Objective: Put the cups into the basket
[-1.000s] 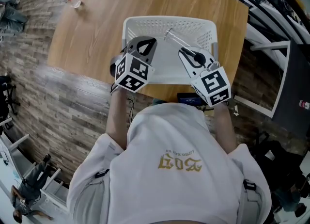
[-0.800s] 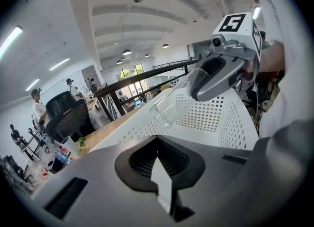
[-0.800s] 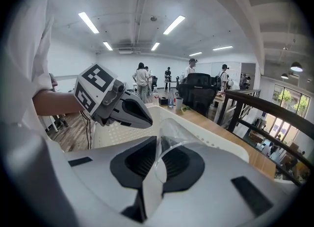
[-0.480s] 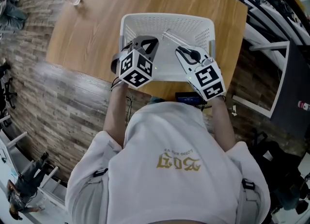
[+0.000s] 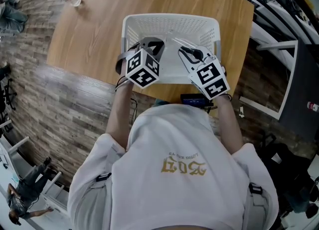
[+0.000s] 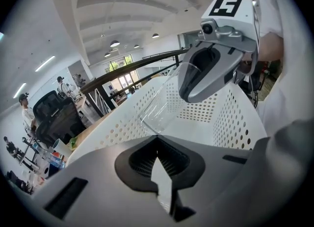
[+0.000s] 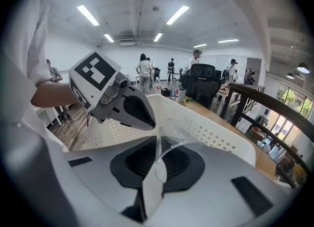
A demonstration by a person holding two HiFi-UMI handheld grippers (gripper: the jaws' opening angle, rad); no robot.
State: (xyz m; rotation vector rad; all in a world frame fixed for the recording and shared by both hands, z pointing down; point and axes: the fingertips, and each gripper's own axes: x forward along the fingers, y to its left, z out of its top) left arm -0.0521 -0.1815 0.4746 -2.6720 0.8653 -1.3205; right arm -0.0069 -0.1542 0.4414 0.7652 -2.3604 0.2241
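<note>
Clear plastic is showing between the fingers of your right gripper [image 7: 158,145]: you are pinching the rim of a see-through cup [image 7: 172,145], fingers pressed onto its thin wall. You are holding the cup [image 5: 175,40] tilted over the inside of the white perforated basket [image 5: 169,22], toward the basket's far wall; whether it is touching the basket floor cannot be told. Your left gripper [image 5: 149,42] is hovering over the left half of the basket, just beside the right one and apart from the cup. Its fingers are pressed together at the tips with nothing between them. The basket is sitting on the wooden desk [image 5: 94,30], with its near wall close to the desk edge in front of you.
</note>
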